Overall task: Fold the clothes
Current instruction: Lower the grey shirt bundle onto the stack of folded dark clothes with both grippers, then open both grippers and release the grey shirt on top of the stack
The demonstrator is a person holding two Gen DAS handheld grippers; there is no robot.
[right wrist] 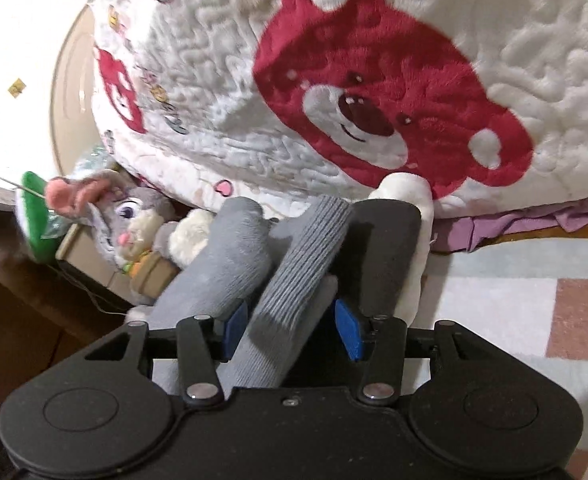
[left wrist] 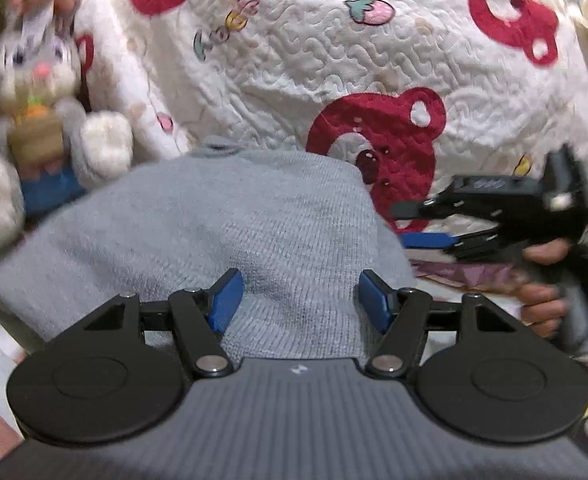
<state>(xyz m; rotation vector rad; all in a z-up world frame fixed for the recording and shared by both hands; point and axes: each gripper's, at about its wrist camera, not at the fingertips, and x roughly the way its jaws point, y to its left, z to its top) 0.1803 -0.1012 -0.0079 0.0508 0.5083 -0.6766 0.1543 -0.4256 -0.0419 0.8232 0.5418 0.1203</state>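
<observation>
Home bedroom, white bear-print quilt, plush bunny, pastel checked rug

Your lighting is even, warm indoor light; its source is not in view. Motion blur smears the grey plush rabbit toy and the left view's edges. Fisheye bending curves the white quilted blanket with red bears. Top-left of your right view is overexposed. Soft shadows under the grey knitted garment.
</observation>
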